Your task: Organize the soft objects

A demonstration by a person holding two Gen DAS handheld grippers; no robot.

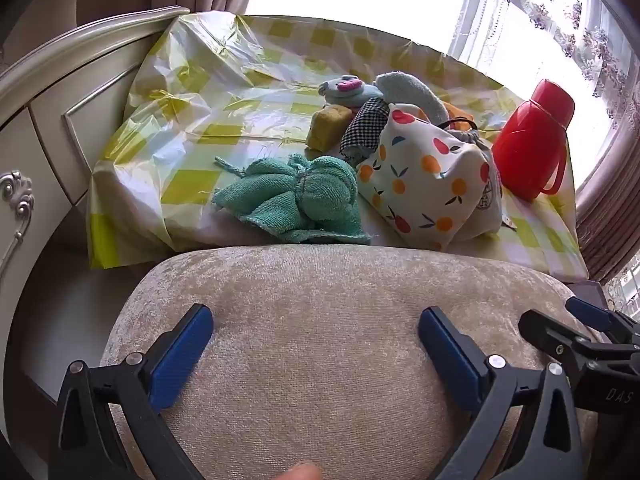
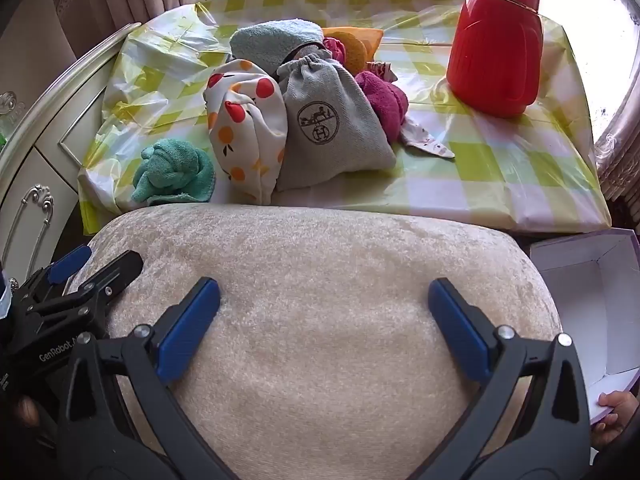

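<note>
- The left gripper (image 1: 316, 344) and the right gripper (image 2: 324, 320) hung over the beige cushion (image 2: 312, 280), both spread wide and holding nothing.
- Beyond, on the checkered table cover (image 2: 500, 152), lay the green towel (image 1: 296, 200), the fruit-print pouch (image 1: 424, 184) and the grey drawstring bag (image 2: 336, 120).
- The red flask (image 2: 496, 40) stood farthest.

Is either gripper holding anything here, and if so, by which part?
Nothing is held. The left gripper and right gripper are both open above the beige cushion, with nothing between their fingers. The towel and pouches lie untouched on the table.

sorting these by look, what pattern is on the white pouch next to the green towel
Red and orange fruit with small dark leaves on white; the pouch shows best in the left wrist view.
</note>
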